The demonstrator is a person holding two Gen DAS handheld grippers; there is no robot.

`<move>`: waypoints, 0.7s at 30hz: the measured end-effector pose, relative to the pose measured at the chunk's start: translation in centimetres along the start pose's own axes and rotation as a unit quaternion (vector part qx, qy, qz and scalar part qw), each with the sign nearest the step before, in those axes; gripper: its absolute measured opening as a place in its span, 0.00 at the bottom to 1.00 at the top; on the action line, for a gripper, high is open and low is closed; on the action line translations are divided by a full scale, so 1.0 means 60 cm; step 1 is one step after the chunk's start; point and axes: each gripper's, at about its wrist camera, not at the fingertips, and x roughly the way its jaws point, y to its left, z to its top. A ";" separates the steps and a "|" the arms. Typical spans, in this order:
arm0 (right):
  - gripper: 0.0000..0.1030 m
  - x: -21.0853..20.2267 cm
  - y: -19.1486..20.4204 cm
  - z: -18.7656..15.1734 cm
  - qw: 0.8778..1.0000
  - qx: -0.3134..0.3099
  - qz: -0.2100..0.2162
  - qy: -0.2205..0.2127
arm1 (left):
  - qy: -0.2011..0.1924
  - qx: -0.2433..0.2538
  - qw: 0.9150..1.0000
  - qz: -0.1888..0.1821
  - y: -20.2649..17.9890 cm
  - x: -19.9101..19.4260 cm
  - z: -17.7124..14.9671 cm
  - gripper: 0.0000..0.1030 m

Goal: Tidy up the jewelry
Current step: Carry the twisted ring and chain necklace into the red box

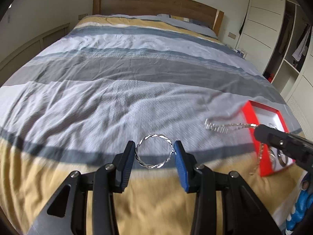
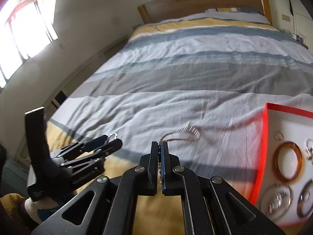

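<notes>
My left gripper is shut on a twisted silver bangle, held by its sides between the blue pads above the bed. It also shows in the right wrist view at the left. My right gripper is shut on a silver chain bracelet with a fringed end that swings out in front, blurred. The chain also shows in the left wrist view, beside the right gripper. A red jewelry box with a white inside lies at the right and holds an amber bangle and several other pieces.
The striped grey, blue and yellow bed cover fills both views, with a wooden headboard at the back. A white wardrobe stands at the right, a window at the left. The box sits near the bed's right edge.
</notes>
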 end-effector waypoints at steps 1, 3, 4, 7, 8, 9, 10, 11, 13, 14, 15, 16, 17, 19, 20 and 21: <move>0.03 -0.022 0.009 -0.007 1.000 0.000 0.005 -0.005 | -0.003 0.002 1.000 0.000 -0.003 -0.013 -0.003 0.37; 0.03 -0.049 0.018 -0.011 1.000 -0.003 0.009 -0.013 | -0.008 0.007 1.000 0.002 -0.011 -0.040 -0.009 0.37; 0.03 -0.071 0.024 -0.015 1.000 -0.003 0.011 -0.019 | -0.011 0.009 1.000 0.002 -0.017 -0.056 -0.013 0.37; 0.03 -0.116 0.037 -0.022 0.999 -0.005 0.015 -0.034 | -0.021 0.015 1.000 0.003 -0.032 -0.092 -0.019 0.37; 0.03 -0.130 0.039 -0.025 0.999 -0.005 0.015 -0.038 | -0.023 0.016 1.000 0.002 -0.038 -0.102 -0.020 0.37; 0.03 -0.144 0.040 -0.027 0.999 -0.005 0.016 -0.043 | -0.026 0.018 0.999 0.002 -0.044 -0.112 -0.021 0.37; 0.03 -0.160 0.040 -0.029 0.999 -0.005 0.016 -0.049 | -0.030 0.022 0.999 0.000 -0.053 -0.124 -0.022 0.37; 0.03 -0.175 0.040 -0.030 0.998 -0.005 0.015 -0.055 | -0.033 0.025 0.999 -0.001 -0.061 -0.133 -0.021 0.37; 0.03 -0.208 0.037 -0.031 0.997 -0.006 0.012 -0.070 | -0.039 0.035 0.999 -0.005 -0.080 -0.151 -0.018 0.37; 0.03 -0.219 0.035 -0.030 0.997 -0.006 0.010 -0.076 | -0.044 0.042 0.998 -0.009 -0.096 -0.161 -0.014 0.37; 0.03 -0.237 0.031 -0.028 0.996 -0.005 0.007 -0.085 | -0.046 0.046 0.998 -0.011 -0.105 -0.165 -0.011 0.37; 0.03 -0.247 0.027 -0.026 0.996 -0.005 0.004 -0.090 | -0.049 0.052 0.997 -0.016 -0.120 -0.171 -0.007 0.37; 0.03 -0.265 0.017 -0.024 0.995 -0.003 0.000 -0.100 | -0.052 0.057 0.997 -0.020 -0.134 -0.175 -0.003 0.37; 0.03 -0.294 -0.002 -0.019 0.993 0.001 -0.007 -0.114 | -0.056 0.068 0.996 -0.031 -0.165 -0.181 0.007 0.37; 0.03 -0.305 -0.011 -0.017 0.993 0.003 -0.011 -0.119 | -0.057 0.073 0.995 -0.036 -0.180 -0.181 0.012 0.37; 0.03 -0.320 -0.025 -0.013 0.992 0.004 -0.017 -0.126 | -0.057 0.078 0.994 -0.042 -0.196 -0.180 0.017 0.37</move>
